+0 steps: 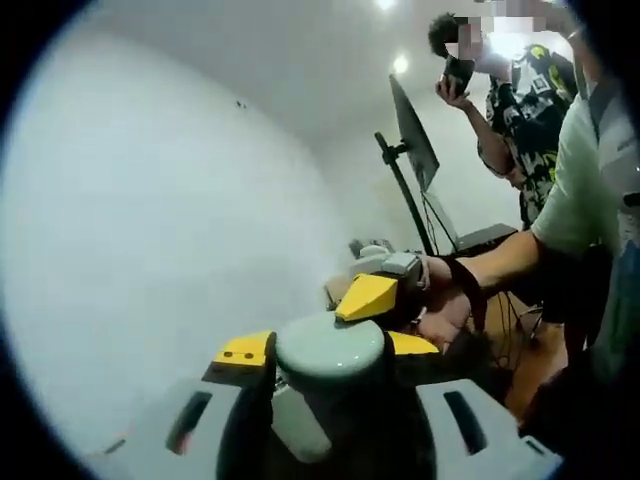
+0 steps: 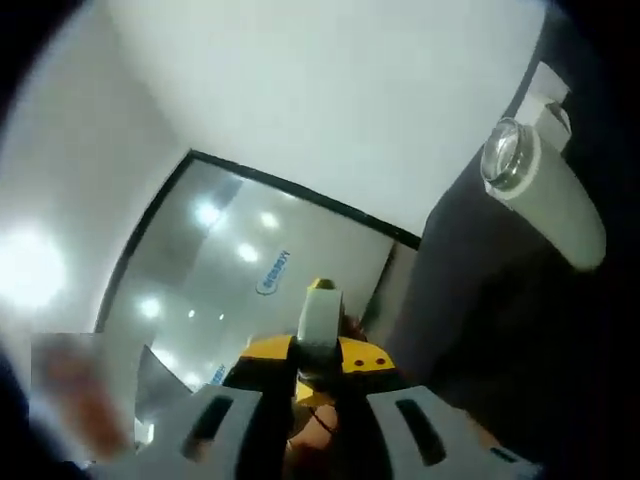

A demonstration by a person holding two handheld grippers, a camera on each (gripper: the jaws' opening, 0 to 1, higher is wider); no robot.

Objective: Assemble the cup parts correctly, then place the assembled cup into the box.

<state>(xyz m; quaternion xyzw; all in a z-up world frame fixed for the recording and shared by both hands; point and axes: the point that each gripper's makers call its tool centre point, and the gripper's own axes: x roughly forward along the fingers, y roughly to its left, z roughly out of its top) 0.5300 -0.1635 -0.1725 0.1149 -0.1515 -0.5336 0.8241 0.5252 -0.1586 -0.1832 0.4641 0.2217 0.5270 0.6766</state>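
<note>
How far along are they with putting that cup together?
Nothing looks finished yet. In hand: the left gripper is clamped on the pale green cup body, while the right gripper pinches a small pale part, which sits apart from the cup body. Left to do: join the pieces, then box the finished cup.

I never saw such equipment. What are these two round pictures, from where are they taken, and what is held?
A person holds a two-jaw tool in each hand; a camera rides on each. In the left gripper view, the left gripper grips a pale green cup body; the right gripper, in the person's hand, comes in beyond. In the right gripper view, the right gripper pinches a small pale part; the cup's metal mouth shows upper right. Both cameras look up at walls.
</note>
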